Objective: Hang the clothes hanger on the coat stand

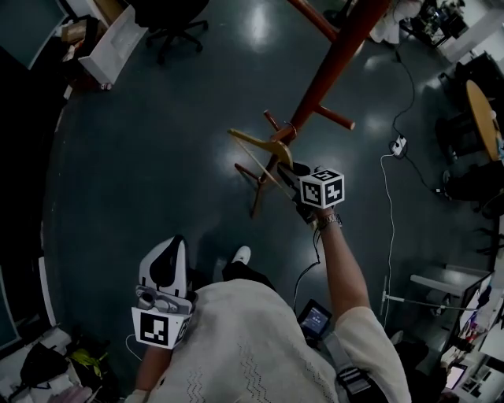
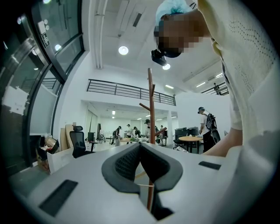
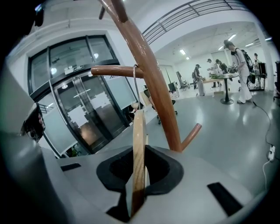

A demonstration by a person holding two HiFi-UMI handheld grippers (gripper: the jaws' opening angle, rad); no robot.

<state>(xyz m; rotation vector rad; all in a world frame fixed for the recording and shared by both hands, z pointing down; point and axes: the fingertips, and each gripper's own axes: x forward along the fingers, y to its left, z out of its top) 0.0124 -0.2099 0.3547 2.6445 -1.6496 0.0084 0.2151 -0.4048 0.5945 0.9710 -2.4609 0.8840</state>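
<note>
**Hanger hooked at the coat stand, right gripper clamped on it**

The wooden clothes hanger [image 3: 138,162] stood edge-on and nearly upright between the jaws of the right gripper [image 1: 298,183], which were closed on its wood. Its thin metal hook [image 3: 136,87] rose to a horizontal peg [image 3: 113,71] and curved over it near the peg's tip. That peg branched from the slanting reddish-brown pole of the coat stand [image 3: 154,87], just beside the hanger. In the head view the hanger lay spread out against the stand's lower pegs, with the right arm stretched toward it.

The left gripper [image 2: 140,151] was held low by the person's side, well apart from the stand. Its jaws met at the tips with nothing between them.

The dark, glossy floor [image 1: 157,142] spread below, with an office chair [image 1: 169,24] farther off.
</note>
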